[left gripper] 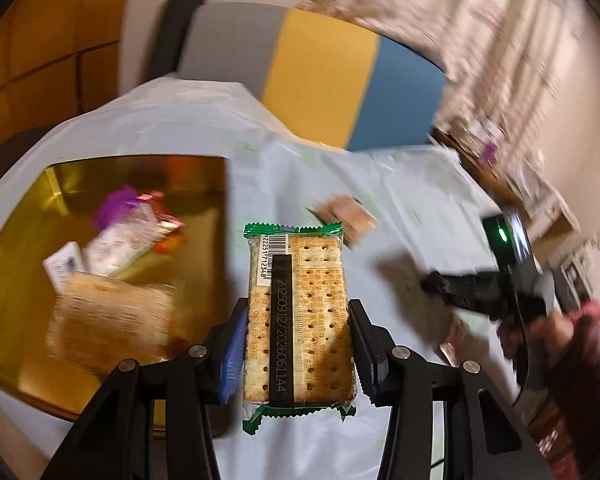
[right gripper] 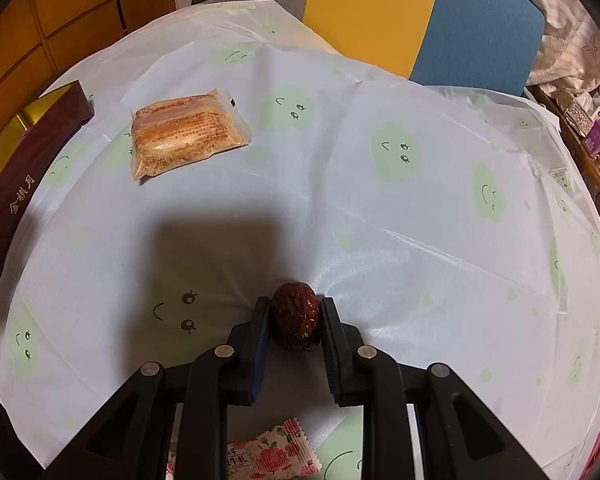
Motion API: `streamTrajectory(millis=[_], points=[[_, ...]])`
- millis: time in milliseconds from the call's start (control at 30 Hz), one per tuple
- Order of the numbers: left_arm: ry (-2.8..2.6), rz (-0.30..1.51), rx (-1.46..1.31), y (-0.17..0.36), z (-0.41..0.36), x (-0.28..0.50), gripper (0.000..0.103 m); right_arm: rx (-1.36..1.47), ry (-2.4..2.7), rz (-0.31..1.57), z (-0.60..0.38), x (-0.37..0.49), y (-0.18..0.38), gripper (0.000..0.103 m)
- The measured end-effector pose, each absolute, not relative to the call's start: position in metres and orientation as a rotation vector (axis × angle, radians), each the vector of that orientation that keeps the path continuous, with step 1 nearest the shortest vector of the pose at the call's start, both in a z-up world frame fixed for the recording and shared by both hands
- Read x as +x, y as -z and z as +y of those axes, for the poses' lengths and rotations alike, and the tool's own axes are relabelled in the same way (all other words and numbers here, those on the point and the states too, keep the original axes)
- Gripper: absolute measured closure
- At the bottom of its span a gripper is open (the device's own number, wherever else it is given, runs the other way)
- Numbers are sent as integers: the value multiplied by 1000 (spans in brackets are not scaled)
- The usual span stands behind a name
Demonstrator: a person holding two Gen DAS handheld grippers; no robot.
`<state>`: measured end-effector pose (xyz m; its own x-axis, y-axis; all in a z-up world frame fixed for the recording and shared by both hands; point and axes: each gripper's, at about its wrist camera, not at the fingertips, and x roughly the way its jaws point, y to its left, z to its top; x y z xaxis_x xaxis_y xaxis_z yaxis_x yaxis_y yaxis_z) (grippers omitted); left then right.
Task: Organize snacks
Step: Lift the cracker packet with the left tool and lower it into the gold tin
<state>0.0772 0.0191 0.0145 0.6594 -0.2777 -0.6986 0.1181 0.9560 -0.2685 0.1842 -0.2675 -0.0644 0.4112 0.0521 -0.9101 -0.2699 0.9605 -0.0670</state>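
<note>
Two handheld grippers work over a table covered by a white tablecloth (right gripper: 380,216) printed with green smiling clouds. At far left stands a gold-lined gift box (left gripper: 204,168), its dark maroon outer wall (right gripper: 24,160) bearing gold characters; inside lie several blurred snack packets (left gripper: 112,248) and a pale wrapped biscuit pack (left gripper: 108,320). Just right of the box, the left gripper (left gripper: 298,340) pinches a green-edged cracker packet (left gripper: 300,320) across its width, blue pads pressed on both long sides, the packet raised clear of the cloth beside the box. A clear-wrapped crumbly pastry (right gripper: 188,136) lies on the cloth near the box wall, well apart from the right gripper (right gripper: 296,320). That gripper points steeply down, its jaws pressed on a dried red date (right gripper: 296,320) that rests on the cloth. A pink floral milk-candy wrapper (right gripper: 268,456) lies below its fingers. A person's hand (left gripper: 540,332) grips the right tool's handle.
</note>
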Motion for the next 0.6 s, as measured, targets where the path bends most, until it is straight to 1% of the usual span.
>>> streamTrajectory(millis=[167, 300, 600], points=[[118, 844, -334, -19, 72, 91, 55, -223, -204, 1131, -268, 186, 66, 79], [58, 858, -385, -17, 98, 100, 55, -247, -204, 1123, -265, 185, 66, 79], [59, 921, -549, -1, 117, 127, 55, -263, -202, 1116, -263, 184, 66, 79]])
